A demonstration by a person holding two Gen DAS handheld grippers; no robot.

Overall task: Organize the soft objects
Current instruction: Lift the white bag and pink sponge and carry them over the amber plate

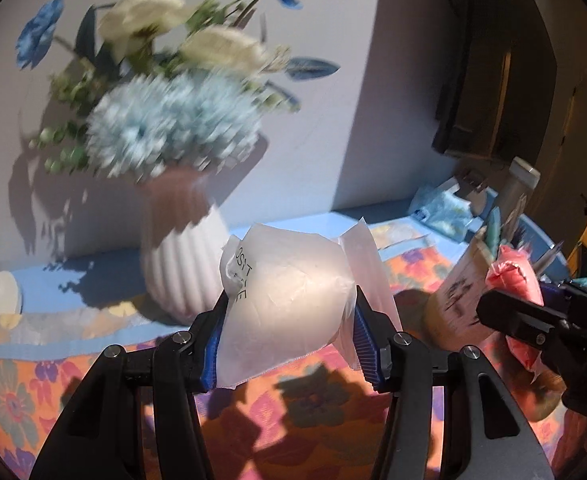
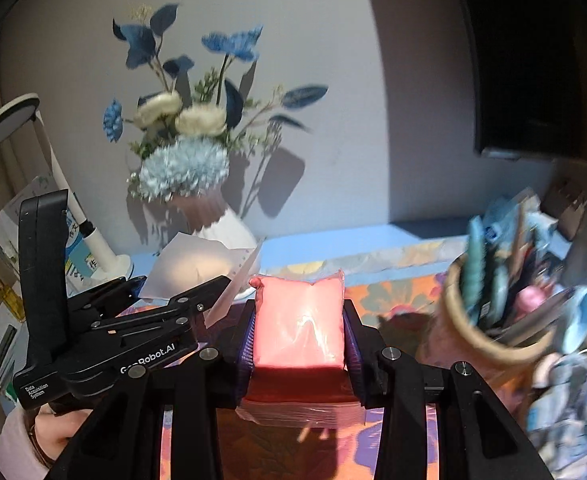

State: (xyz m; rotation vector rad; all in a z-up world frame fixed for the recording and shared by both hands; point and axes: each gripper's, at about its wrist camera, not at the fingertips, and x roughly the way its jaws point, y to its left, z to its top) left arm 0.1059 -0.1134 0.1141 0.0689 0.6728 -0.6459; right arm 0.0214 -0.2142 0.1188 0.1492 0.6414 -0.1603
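- Currently pinching white pouch [image 1: 285, 304] in left tongs [image 1: 289, 344], lifted above floral table [image 1: 333, 432], near ribbed vase [image 1: 181, 272].
- Clamping pink pouch [image 2: 299, 324] in right tongs [image 2: 299, 344], beside pen cup [image 2: 489, 328].

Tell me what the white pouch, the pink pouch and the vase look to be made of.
White pouch: thin translucent plastic film, matte, crinkled, bulging between the pads; filling unclear.
Pink pouch: clear glossy plastic wrap, with highlights, over a soft pink filling.
Vase: likely ceramic, white, ribbed, smooth matte; plastic cannot be ruled out.
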